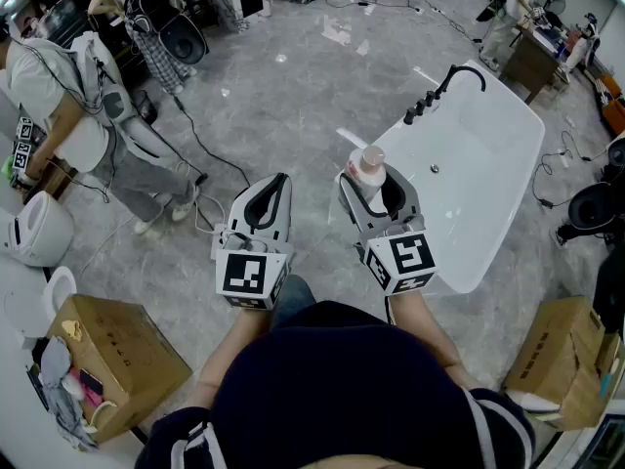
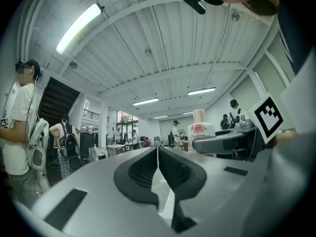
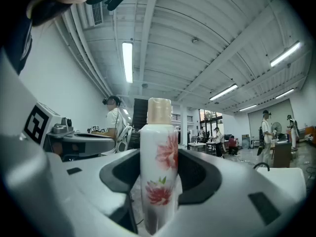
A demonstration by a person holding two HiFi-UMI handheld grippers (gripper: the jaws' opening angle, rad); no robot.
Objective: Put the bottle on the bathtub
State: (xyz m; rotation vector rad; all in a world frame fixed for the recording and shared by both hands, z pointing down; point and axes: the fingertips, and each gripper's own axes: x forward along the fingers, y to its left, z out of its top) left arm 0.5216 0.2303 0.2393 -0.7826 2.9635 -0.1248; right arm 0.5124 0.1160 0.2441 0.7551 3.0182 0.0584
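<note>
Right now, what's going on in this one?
A person holds a gripper in each hand. The right gripper is shut on an upright white flowered bottle, held in the air close to the white bathtub and not yet set on it. The left gripper is shut and empty.

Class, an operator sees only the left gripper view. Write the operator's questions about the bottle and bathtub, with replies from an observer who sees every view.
Operator: Is the bottle gripped?
Observer: Yes; the right gripper has its fingers pressed on the sides of the upright bottle.
Operator: Where is the bathtub?
Observer: The head view shows the white bathtub on the floor, ahead and to the right.
Operator: Anything on its rim?
Observer: A black faucet stands there, beyond the bottle.
</note>
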